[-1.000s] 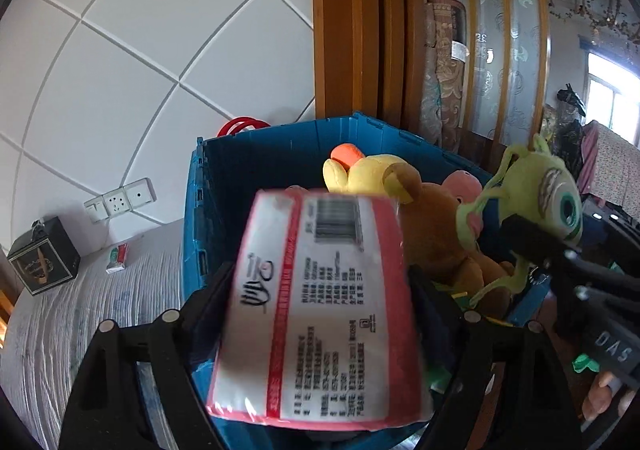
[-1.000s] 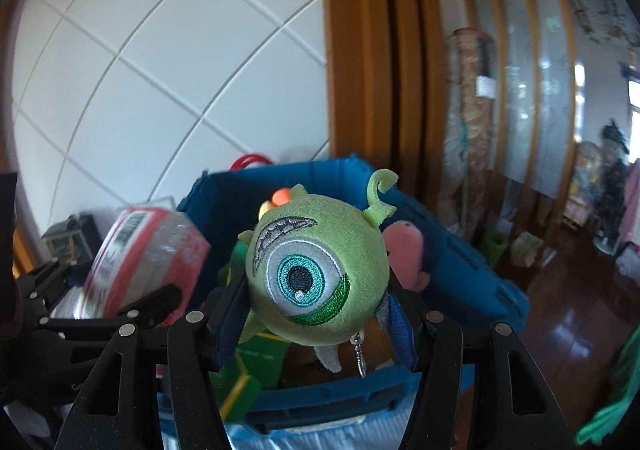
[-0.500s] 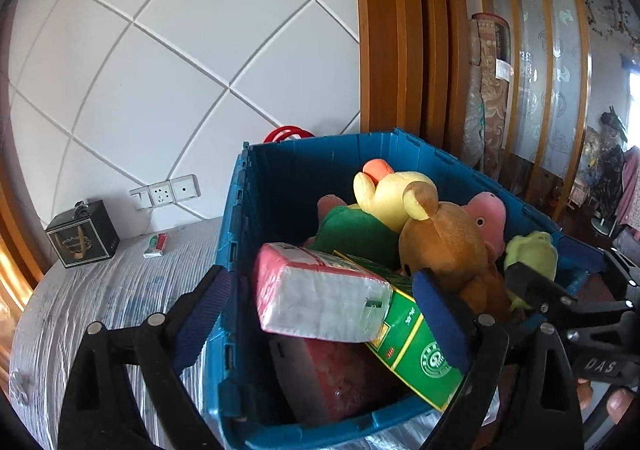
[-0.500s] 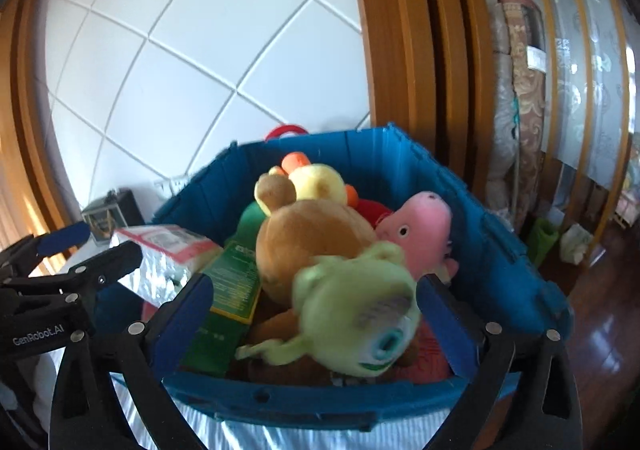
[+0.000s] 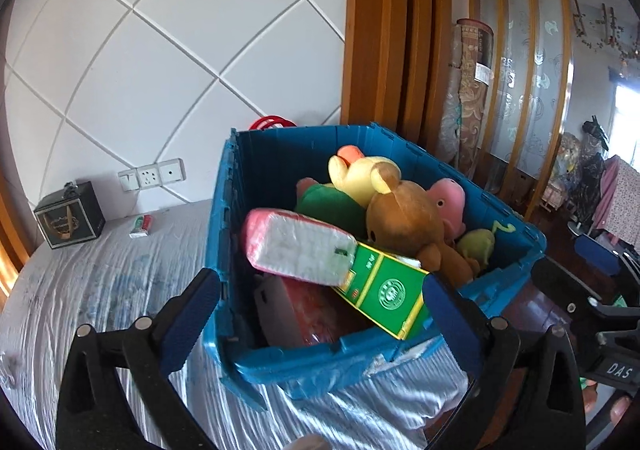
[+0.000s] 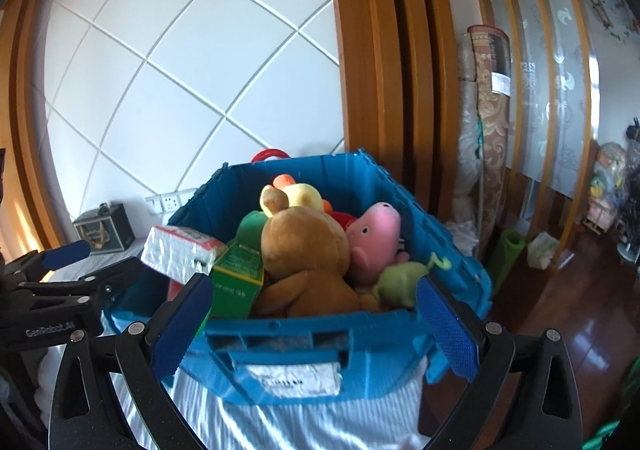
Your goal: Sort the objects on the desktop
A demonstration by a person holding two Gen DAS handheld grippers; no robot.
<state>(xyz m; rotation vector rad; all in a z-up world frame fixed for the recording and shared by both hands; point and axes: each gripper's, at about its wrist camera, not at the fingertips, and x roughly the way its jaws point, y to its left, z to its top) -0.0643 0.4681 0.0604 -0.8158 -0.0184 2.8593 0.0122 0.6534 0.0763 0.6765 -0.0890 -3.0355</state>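
Both grippers, left gripper (image 5: 320, 306) & right gripper (image 6: 312, 314), jaws just spread wide, nothing between. Tissue pack (image 5: 298, 246) & green monster plush (image 6: 400, 282) lie ahead in blue crate (image 6: 304, 334); I'd pull back.

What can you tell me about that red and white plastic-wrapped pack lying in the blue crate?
The red and white plastic-wrapped pack looks like soft tissues in clear film: red-pink sides, a white end showing stacked folds. It lies tilted near the left wall of the blue plastic crate, its lower end resting on the green cardboard box, over a dark red item underneath. A green plush sits just behind it. No gripper touches it.
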